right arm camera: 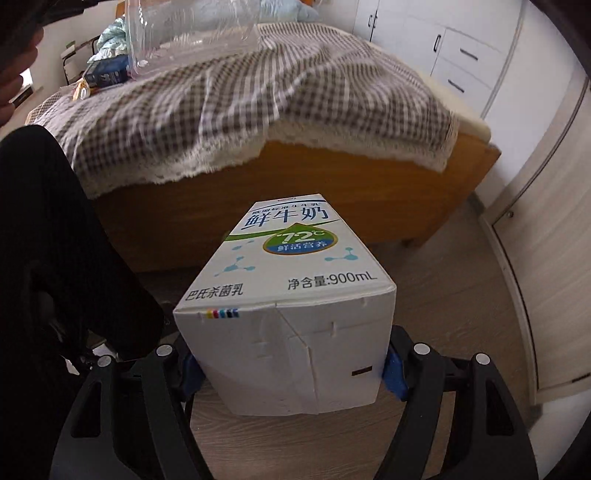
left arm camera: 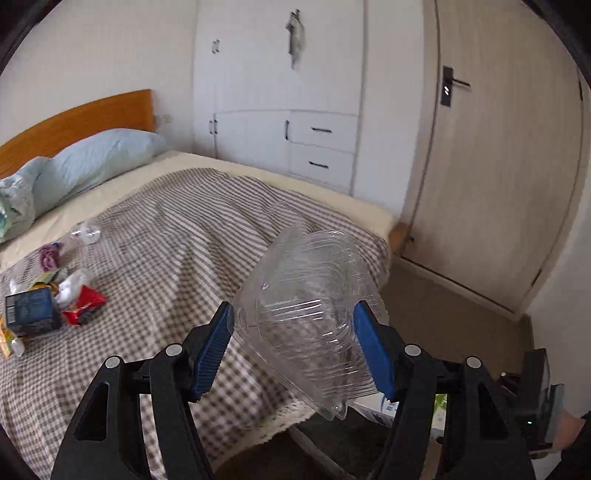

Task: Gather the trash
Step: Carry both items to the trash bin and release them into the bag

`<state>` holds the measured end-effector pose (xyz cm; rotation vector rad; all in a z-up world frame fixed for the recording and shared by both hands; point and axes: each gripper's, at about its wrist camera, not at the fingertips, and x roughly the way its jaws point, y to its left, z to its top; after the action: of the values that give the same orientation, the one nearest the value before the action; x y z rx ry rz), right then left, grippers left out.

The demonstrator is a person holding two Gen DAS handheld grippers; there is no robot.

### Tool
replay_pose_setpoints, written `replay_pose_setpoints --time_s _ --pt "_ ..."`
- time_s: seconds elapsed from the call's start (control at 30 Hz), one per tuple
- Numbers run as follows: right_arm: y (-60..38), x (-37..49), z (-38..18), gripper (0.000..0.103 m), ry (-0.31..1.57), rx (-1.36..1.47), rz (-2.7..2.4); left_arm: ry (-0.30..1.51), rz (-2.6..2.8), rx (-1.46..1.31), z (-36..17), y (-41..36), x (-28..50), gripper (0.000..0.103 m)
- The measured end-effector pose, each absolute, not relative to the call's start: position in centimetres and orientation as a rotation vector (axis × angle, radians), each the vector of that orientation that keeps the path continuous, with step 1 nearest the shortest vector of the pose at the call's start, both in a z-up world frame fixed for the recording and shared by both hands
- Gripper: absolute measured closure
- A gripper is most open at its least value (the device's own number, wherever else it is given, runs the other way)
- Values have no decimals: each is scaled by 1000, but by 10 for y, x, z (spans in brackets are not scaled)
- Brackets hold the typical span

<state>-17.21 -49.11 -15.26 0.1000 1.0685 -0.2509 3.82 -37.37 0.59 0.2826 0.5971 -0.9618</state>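
My left gripper (left arm camera: 291, 314) is shut on a clear plastic clamshell container (left arm camera: 306, 295), its blue pads (left arm camera: 212, 343) pressing both sides, above the foot corner of the bed. My right gripper (right arm camera: 291, 369) is shut on a white milk carton (right arm camera: 288, 295) with blue and green print, held over the wooden floor beside the bed. More trash lies on the checked bedcover (left arm camera: 166, 258) at the left: a dark blue box (left arm camera: 33, 312), a red wrapper (left arm camera: 85, 304), white tissue (left arm camera: 72, 284), a purple scrap (left arm camera: 50, 256) and crumpled clear plastic (left arm camera: 86, 232). The container (right arm camera: 184, 33) also shows at the top of the right wrist view.
A blue pillow (left arm camera: 99, 158) lies against the orange headboard (left arm camera: 74, 118). White wardrobe drawers (left arm camera: 321, 147) and a pale door (left arm camera: 491, 166) stand beyond the bed. The wooden bed frame (right arm camera: 295, 192) faces the floor (right arm camera: 461, 295). A person's black-clad leg (right arm camera: 55, 240) is at the left.
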Motion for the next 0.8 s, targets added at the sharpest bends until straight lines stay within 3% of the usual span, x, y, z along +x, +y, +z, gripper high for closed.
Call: replay_pose_setpoints --time_s 0.17,0.43,0.67,0.8 --pt "-501 -165 -226 31 1197 157 -245 747 -1056 478 -58 -438 24 39" --pt "-510 -144 -313 31 1388 185 -293 807 -1096 848 -159 -519 6 38" --pt "-518 -142 -320 31 1442 172 -318 818 -1096 983 -241 -555 -18 38" --pt "-527 -145 -317 31 1459 155 -304 911 -1013 966 -281 -562 -6 38"
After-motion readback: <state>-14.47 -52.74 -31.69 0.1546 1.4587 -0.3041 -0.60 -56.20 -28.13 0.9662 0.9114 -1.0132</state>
